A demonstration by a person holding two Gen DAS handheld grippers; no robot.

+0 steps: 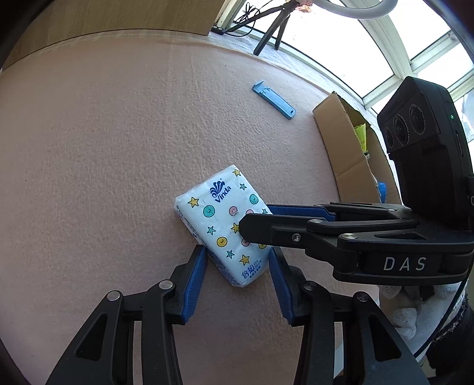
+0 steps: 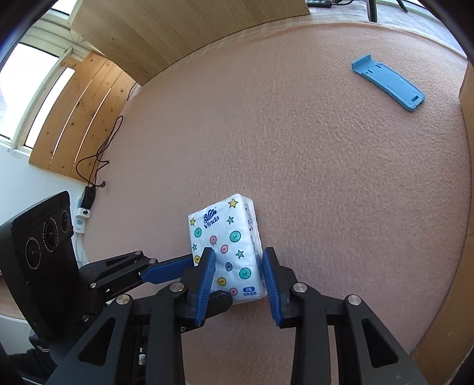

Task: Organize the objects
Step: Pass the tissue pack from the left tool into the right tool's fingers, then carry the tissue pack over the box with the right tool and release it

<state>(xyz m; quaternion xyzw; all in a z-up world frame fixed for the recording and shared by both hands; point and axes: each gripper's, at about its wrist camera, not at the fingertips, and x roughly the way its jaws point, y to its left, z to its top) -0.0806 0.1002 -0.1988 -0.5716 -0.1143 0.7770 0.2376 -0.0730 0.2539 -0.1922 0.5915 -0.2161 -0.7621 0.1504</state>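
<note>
A white Vinda tissue pack point(image 1: 219, 219) point(image 2: 234, 237) printed with stars and dots lies face up on the pink mat point(image 1: 103, 148). My left gripper point(image 1: 237, 251) straddles its near end, and both blue pad tips touch the pack's edges. From the right, my right gripper point(image 1: 254, 217) point(image 2: 237, 254) reaches over the same pack. One of its pads rides over the printed face and the other rests by the pack's right edge. In the right wrist view, the left gripper's fingers point(image 2: 166, 271) come in from the left at the pack's lower corner.
A flat blue plastic piece point(image 1: 274, 99) point(image 2: 388, 83) lies farther off on the mat. An open cardboard box point(image 1: 340, 142) holding a yellow-green item point(image 1: 362, 136) stands at the right. A white-gloved hand point(image 1: 408, 314) holds the right gripper. A tripod point(image 1: 275, 26) and window are beyond.
</note>
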